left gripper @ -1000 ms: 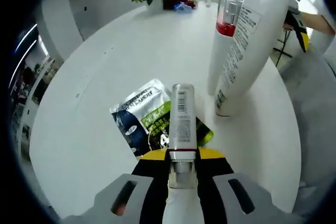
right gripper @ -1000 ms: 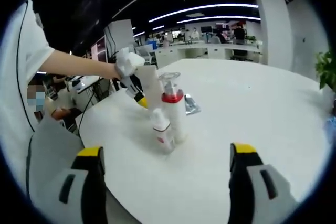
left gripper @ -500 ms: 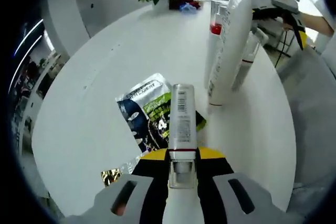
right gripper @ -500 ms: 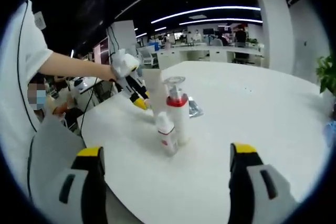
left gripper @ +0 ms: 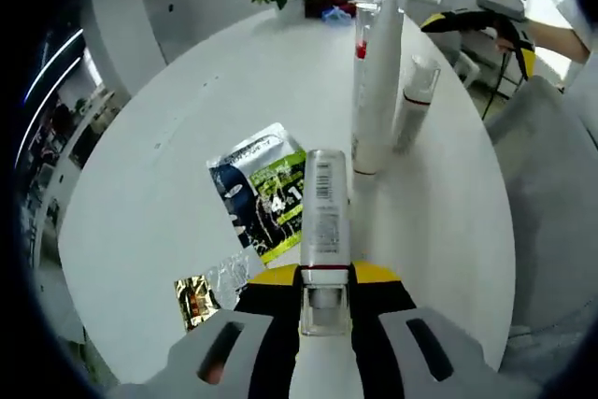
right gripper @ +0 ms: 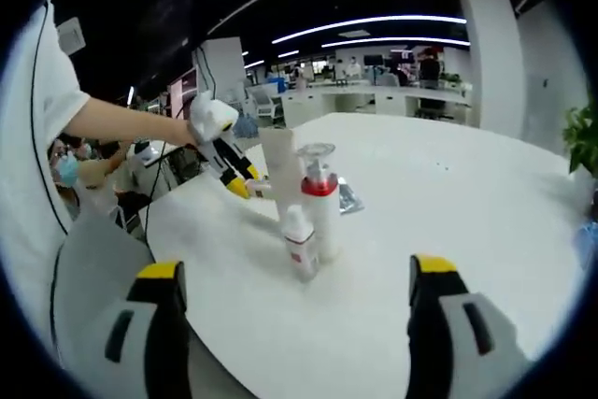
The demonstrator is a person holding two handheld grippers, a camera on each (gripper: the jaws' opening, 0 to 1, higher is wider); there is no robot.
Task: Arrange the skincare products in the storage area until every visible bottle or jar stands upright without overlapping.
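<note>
The left claw (left gripper: pixel 324 301) grips a small tube (left gripper: pixel 324 207), held out over the white counter (left gripper: pixel 168 147). Beyond it lie a sachet (left gripper: pixel 257 192) and a foil packet (left gripper: pixel 194 298). Farther off stand a tall tube (left gripper: pixel 377 91), a pump bottle (right gripper: pixel 320 201) and a small bottle (right gripper: pixel 299 242), close together and upright. The right claw (right gripper: pixel 294 320) is spread wide and empty.

Opposed views, shared bottle cluster (left gripper: pixel 378 91)
</note>
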